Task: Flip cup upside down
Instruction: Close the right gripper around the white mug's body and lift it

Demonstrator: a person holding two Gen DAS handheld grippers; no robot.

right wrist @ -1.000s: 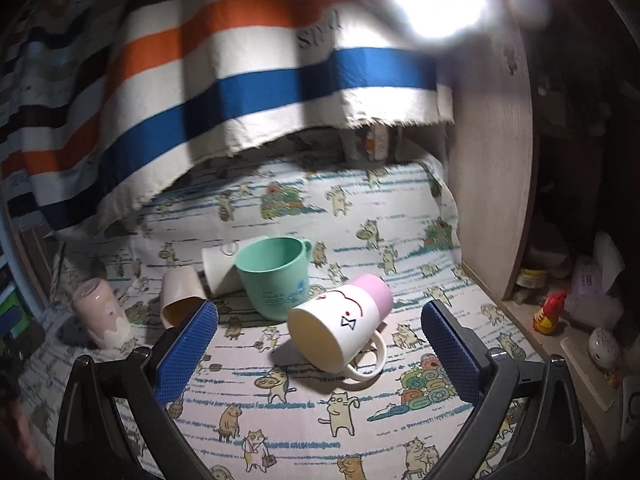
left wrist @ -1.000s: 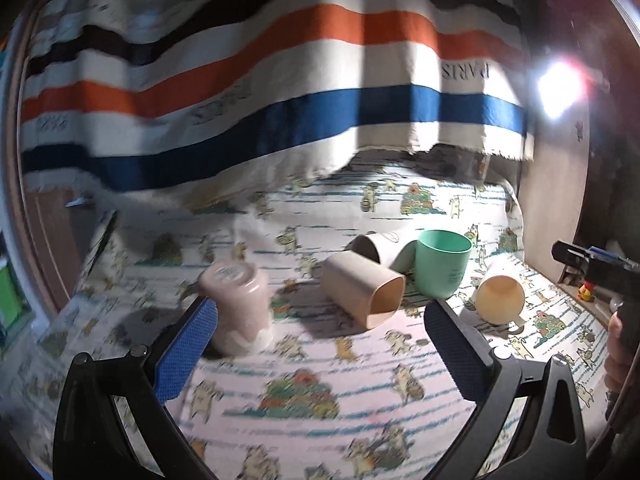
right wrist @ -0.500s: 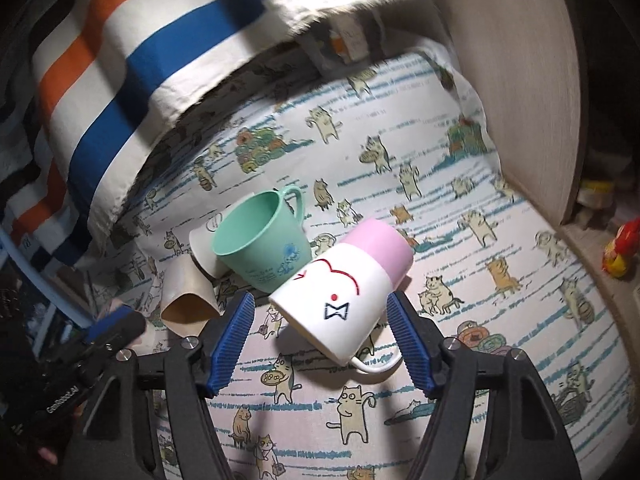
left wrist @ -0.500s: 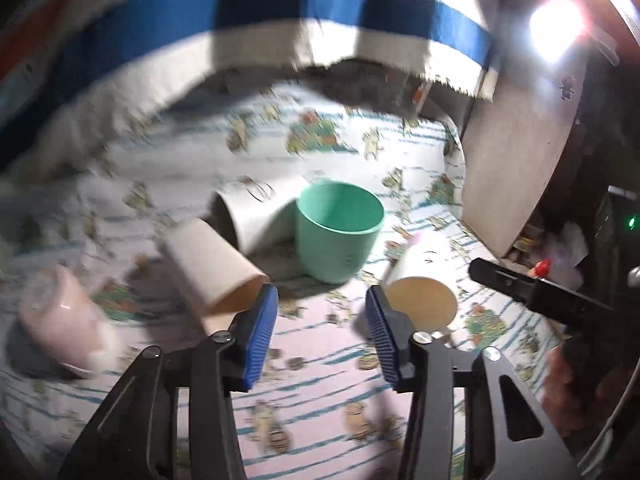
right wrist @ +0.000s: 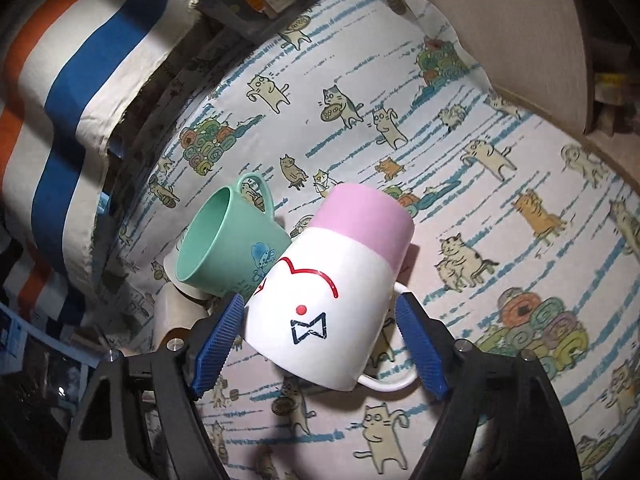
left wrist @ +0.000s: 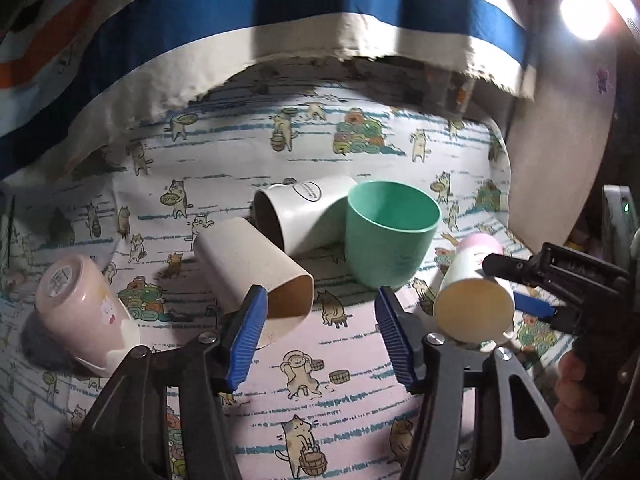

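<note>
A white mug with a pink base [right wrist: 332, 280] lies on its side on the cat-print cloth [right wrist: 500, 184], handle down toward me. My right gripper [right wrist: 320, 336] is open, its blue pads on either side of the mug's rim end; contact is unclear. The mug also shows in the left wrist view [left wrist: 474, 300], mouth toward the camera, with the right gripper [left wrist: 532, 296] at it. My left gripper [left wrist: 318, 332] is open and empty, just in front of a beige tumbler [left wrist: 256, 272] lying on its side and a green mug [left wrist: 390, 232] standing upright.
A white cup [left wrist: 304, 212] lies on its side behind the beige tumbler. A pink cup [left wrist: 84, 312] sits mouth down and tilted at the left. A striped blanket [left wrist: 240, 48] hangs at the back. A wooden panel [left wrist: 560, 140] bounds the right side.
Both grippers have moved forward and down toward the cups. The right gripper has closed in around the white and pink mug. Both grippers' jaws narrowed from wide open.
</note>
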